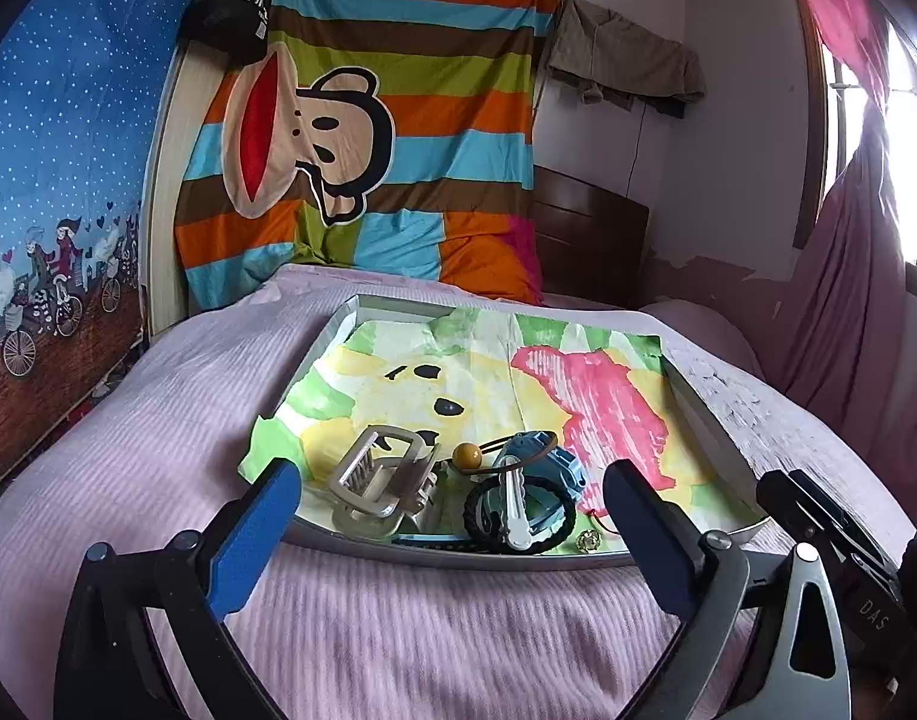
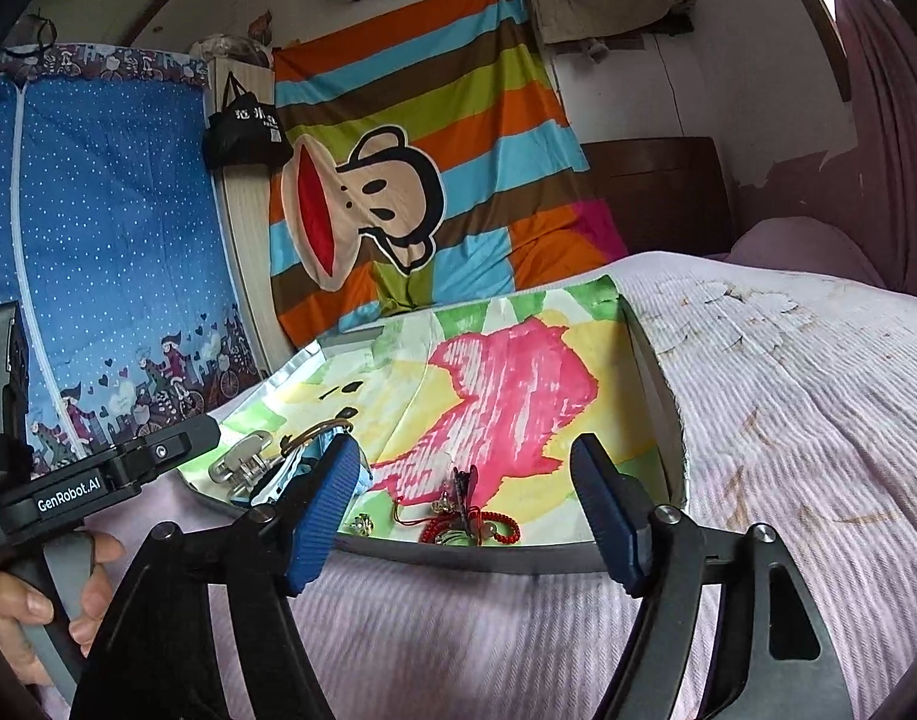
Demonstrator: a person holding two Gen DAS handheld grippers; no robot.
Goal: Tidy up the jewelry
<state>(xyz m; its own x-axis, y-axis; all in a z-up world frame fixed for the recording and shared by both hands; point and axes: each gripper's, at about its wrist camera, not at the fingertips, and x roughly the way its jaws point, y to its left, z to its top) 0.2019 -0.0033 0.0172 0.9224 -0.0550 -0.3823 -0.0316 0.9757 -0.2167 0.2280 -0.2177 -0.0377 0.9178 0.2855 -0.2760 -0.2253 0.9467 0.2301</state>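
Ribbed lilac bedspread (image 1: 158, 450); grey tray (image 1: 338, 330), plastic hair claw (image 1: 380, 480); both grippers (image 1: 452, 516) (image 2: 464, 504) released, empty; "GenRobot.AI" label (image 2: 68, 502).

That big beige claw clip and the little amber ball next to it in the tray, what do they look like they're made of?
The beige claw hair clip looks like matte moulded plastic: even colour, thick rounded teeth, soft sheen. The small amber ball bead seems glossy, with a bright highlight; polished wood, resin or plastic, I can't tell which.
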